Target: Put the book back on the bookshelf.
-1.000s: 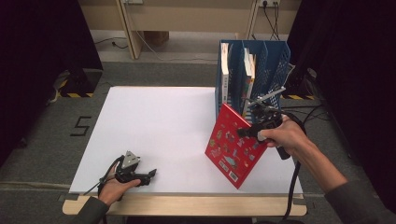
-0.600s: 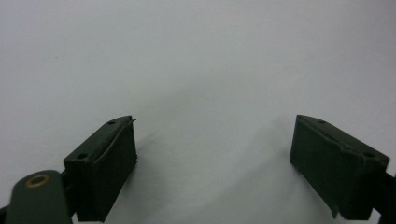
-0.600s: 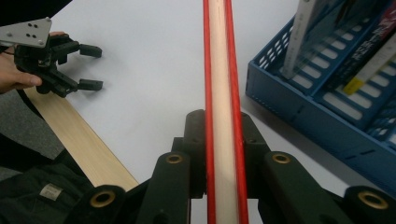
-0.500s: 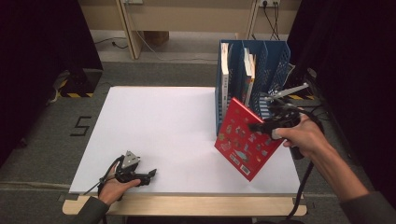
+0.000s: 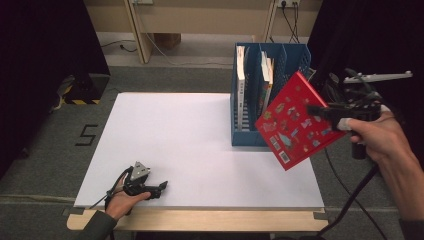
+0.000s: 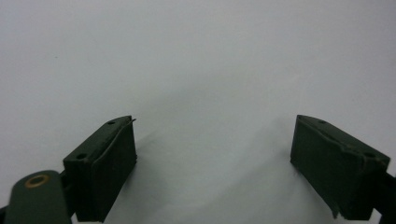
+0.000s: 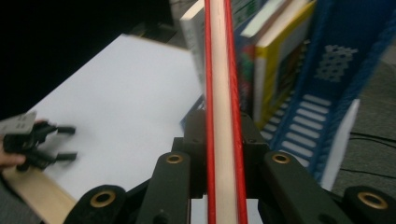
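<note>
Lifted and swung to the right since the earlier frames, the red book (image 5: 296, 120) now hangs in the air off the table's right edge, in front of the blue file rack; earlier its lower corner was low over the white tabletop.

Largest in the scene is the white table (image 5: 200, 145), a wide bare surface with a wooden strip along its near edge. At its far right stands the blue file rack (image 5: 250, 95), an upright divided holder with several books (image 5: 241, 85) standing on edge inside its compartments.

Held tilted, the red book has its illustrated cover facing the camera and one corner pointing down. The right gripper (image 5: 320, 111) is clamped on the book's right edge; in the right gripper view the red-edged book (image 7: 223, 93) runs straight up between the two black jaws, which press against both of its covers.

Near the table's front left corner, the left gripper (image 5: 159, 187) rests on the tabletop in the person's left hand (image 5: 120, 202). Its jaws stand apart with nothing between them, only bare white surface.
</note>
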Tool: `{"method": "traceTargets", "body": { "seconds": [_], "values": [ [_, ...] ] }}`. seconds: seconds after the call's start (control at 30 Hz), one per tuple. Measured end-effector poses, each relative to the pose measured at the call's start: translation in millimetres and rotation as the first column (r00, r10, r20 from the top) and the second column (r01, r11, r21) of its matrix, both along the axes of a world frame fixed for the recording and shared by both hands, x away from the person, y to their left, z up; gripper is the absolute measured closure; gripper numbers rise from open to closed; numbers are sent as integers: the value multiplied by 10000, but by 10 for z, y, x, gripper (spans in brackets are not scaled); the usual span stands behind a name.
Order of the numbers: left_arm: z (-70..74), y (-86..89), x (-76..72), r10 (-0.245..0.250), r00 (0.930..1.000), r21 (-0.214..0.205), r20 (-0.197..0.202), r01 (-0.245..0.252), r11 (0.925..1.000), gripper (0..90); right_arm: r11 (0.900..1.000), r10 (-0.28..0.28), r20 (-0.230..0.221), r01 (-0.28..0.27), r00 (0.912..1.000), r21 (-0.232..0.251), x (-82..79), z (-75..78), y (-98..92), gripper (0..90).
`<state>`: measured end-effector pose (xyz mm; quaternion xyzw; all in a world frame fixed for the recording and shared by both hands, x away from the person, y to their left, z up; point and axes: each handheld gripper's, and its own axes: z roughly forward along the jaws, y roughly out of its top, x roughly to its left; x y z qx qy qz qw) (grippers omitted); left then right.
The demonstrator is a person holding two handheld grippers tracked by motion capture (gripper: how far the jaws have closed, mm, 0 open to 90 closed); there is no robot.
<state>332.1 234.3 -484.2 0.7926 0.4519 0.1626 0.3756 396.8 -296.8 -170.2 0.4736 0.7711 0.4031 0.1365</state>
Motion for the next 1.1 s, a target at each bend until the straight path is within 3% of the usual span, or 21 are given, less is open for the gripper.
{"method": "traceTargets", "body": {
  "seconds": [0.2, 0.43, 0.6, 0.8, 0.9, 1.1],
  "values": [
    [0, 0, 1, 6, 10000, 17, -10, -5, 10000, 130, 9929, -1144, 428, 1128, 9925, 375, 163, 58, -309, 789],
    [0, -4, 0, 21, 10000, 34, -18, -21, 10000, 127, 9733, -2197, 858, 2123, 9718, 876, 400, 64, -547, 788],
    [-1, -5, 0, 29, 10000, 21, -5, -29, 10000, 126, 9536, -2855, 1014, 2719, 9530, 1294, 634, 1, -641, 788],
    [-3, -7, 1, 31, 10000, 20, 3, -31, 10000, 124, 9363, -3360, 1057, 3198, 9359, 1448, 926, -116, -664, 785],
    [-3, -7, 0, 29, 10000, 23, 5, -29, 10000, 123, 9391, -3295, 932, 3160, 9395, 1351, 1081, -213, -584, 786],
    [-1, -6, 0, 16, 10000, 32, -7, -16, 10000, 123, 9273, -3562, 550, 3457, 9328, 1432, 1369, -412, -521, 784]
  ]
}}
